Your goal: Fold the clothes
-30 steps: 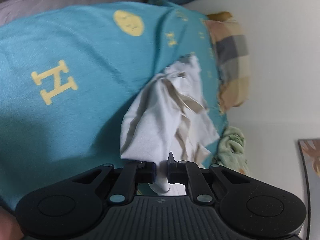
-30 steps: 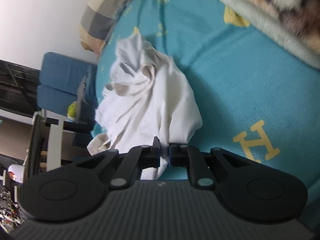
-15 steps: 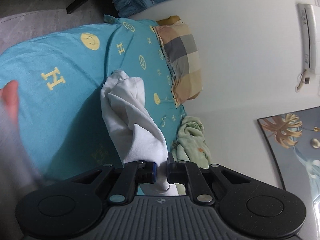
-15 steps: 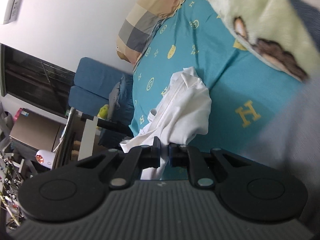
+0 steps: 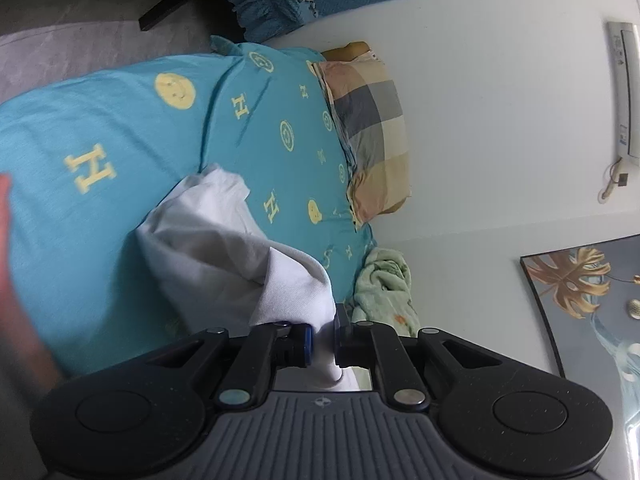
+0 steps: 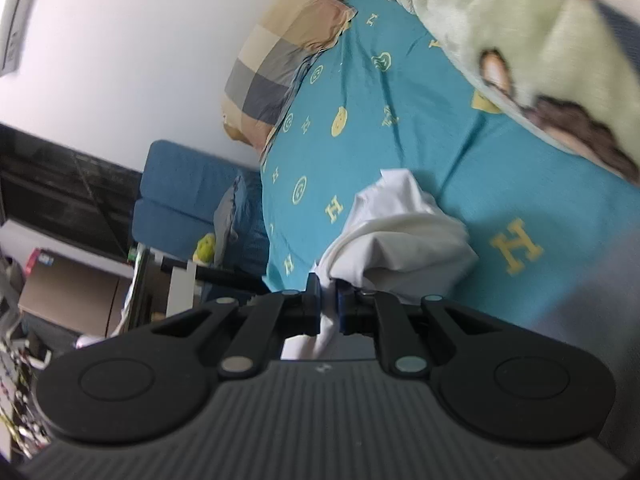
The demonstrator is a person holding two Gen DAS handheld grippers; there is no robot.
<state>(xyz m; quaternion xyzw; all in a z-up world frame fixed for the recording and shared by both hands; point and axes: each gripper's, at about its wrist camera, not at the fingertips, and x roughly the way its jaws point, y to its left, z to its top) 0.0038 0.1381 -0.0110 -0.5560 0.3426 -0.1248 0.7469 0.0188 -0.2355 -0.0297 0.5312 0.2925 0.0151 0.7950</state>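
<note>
Here the left gripper [image 5: 322,340] has its fingers drawn close together, pinching a bunched edge of the white garment [image 5: 224,252], with white cloth filling the narrow gap between the pads and hanging out below them. Likewise the right gripper [image 6: 328,306] is nearly closed, clamped on another fold of the same white garment [image 6: 404,244]. From both grips the garment trails away in loose, rumpled folds, its far end resting on the teal bedsheet [image 5: 100,128] printed with yellow letter H marks and smiley faces. A checked pillow [image 5: 370,120] lies at the head of the bed against the white wall [image 5: 500,100], and a pale green blanket [image 6: 520,40] is heaped along one side of the sheet.
</note>
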